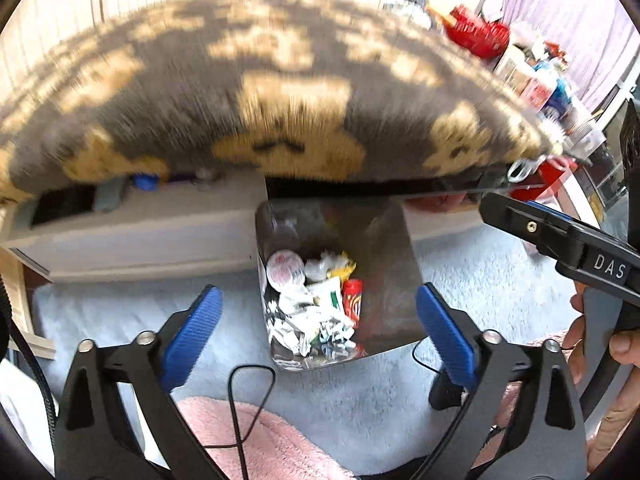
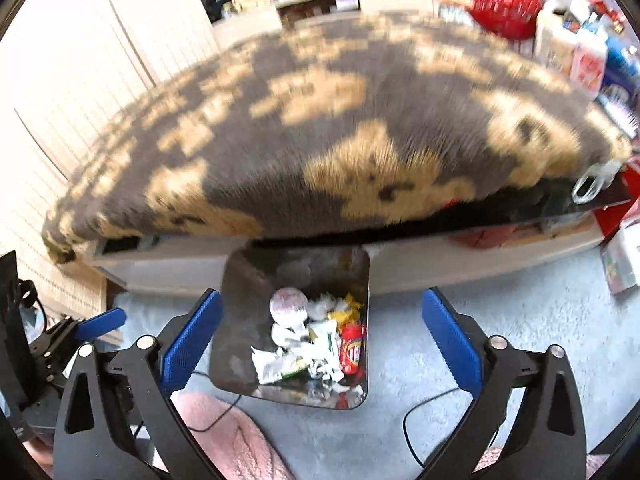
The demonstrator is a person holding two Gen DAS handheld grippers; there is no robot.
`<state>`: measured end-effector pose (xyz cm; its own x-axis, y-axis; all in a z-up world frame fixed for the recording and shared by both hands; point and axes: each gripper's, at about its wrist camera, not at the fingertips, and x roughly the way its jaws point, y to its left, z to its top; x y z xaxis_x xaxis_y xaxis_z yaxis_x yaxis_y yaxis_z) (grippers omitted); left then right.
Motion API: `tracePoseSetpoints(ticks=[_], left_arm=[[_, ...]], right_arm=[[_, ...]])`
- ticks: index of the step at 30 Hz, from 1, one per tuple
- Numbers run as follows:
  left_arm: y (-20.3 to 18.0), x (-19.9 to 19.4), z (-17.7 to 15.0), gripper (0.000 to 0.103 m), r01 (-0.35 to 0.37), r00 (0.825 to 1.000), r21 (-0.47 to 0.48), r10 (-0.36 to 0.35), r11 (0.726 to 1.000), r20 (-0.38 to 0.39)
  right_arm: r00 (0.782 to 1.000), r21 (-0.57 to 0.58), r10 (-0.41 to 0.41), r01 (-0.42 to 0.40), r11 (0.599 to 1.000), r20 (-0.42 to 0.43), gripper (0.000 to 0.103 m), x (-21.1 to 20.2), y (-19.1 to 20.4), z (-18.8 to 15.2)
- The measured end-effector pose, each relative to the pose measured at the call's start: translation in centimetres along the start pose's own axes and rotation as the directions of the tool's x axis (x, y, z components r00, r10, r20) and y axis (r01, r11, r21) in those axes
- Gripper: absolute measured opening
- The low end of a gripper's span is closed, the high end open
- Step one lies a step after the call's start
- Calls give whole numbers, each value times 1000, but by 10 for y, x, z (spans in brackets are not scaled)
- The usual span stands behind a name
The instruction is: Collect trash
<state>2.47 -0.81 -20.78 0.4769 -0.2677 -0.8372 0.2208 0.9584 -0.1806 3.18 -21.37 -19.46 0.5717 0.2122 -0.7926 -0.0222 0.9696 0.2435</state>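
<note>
A dark, shiny trash bin [image 1: 390, 280] stands on the pale blue carpet below the table; it also shows in the right wrist view [image 2: 236, 320]. It holds crumpled white wrappers [image 1: 304, 316], a round white lid [image 1: 285, 268], a yellow wrapper and a red packet [image 1: 353, 298] [image 2: 352, 346]. My left gripper [image 1: 318, 334] is open and empty above the bin. My right gripper [image 2: 322, 342] is open and empty above the bin too; one of its fingers shows at the right of the left wrist view [image 1: 560, 236].
A low table [image 1: 160, 232] covered by a grey and tan furry blanket [image 1: 280, 92] stands behind the bin. Red baskets and boxes [image 1: 480, 36] crowd the far right. A pink fluffy fabric [image 1: 260, 440] and black cables [image 1: 248, 400] lie near me.
</note>
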Motion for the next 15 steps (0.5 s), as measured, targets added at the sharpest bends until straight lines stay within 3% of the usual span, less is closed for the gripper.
tracePoseSetpoints(ticks=[6,12,15], left_arm=[[-6,-71,9,95,-35,986,-11,36,999,162],[-14,-140,20,95,-60,949,0,57,998,311],[-20,-175,25,95,-62,925,-3,59,998,374]], right_arm=[[986,-48,-17,25,999,166,100,-71,12,12],[931,-63,-64,92,994,361,100,-152,21,24],[890,-55,-60,95,994,452,100,-194,24,26]])
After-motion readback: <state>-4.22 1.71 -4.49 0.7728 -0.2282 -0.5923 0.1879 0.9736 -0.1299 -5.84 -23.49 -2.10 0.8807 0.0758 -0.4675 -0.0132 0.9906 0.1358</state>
